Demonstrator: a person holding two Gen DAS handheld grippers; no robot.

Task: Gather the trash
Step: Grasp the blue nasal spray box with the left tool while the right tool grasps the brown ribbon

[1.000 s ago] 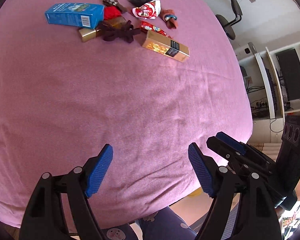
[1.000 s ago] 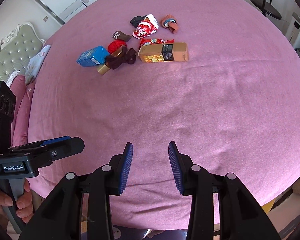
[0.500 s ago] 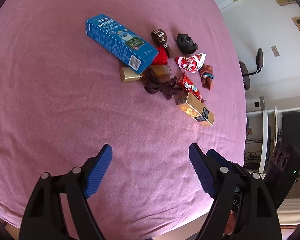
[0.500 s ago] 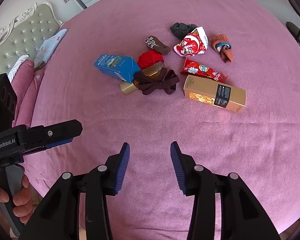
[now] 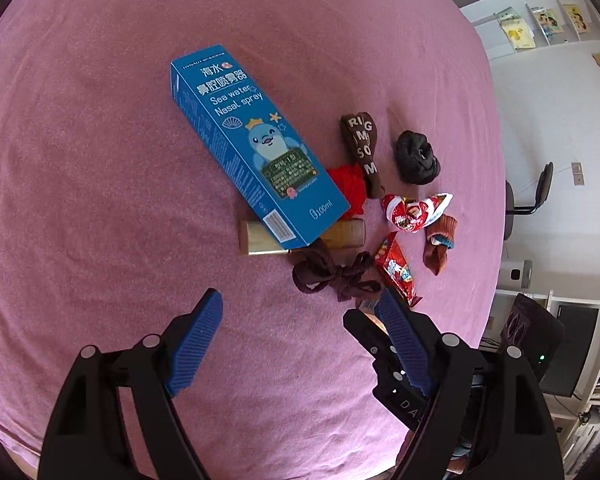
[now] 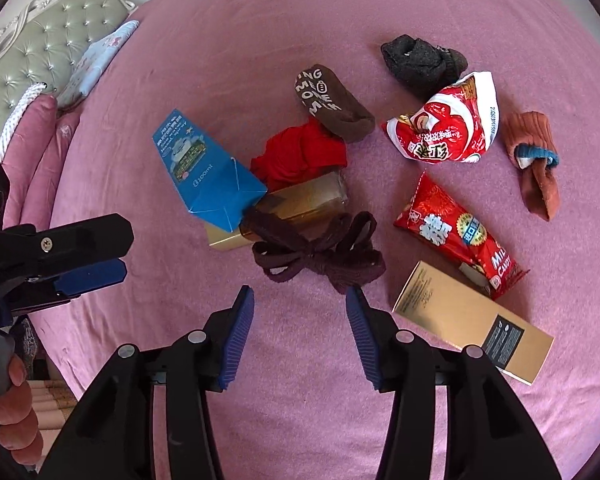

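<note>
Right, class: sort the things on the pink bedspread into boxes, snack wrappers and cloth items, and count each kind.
Boxes: 3: blue, gold, gold under the blue one.
Snack wrappers: 2: crumpled, long.
Cloth items: 5: brown sock, dark sock, rust sock, red cloth, knotted cloth.
Total: 10

Three cartons lie on the pink bed cover point(image 6: 380, 8) — one blue nasal-spray box point(image 6: 204, 172), one gold box point(image 6: 472, 322) with a black label, and one smaller gold box point(image 6: 300, 204) partly under the blue one.

Two red snack wrappers: a crumpled red-and-white bag point(image 6: 448, 124) and a long milk-candy wrapper point(image 6: 456, 236).

Cloth pieces number six: one brown lettered sock point(image 6: 332, 100), one dark grey sock point(image 6: 420, 58), one rust sock point(image 6: 534, 160) with a blue band, one red cloth point(image 6: 300, 156) and a knotted dark maroon pair point(image 6: 320, 252) — counted as two, though the knot hides where one ends.
</note>
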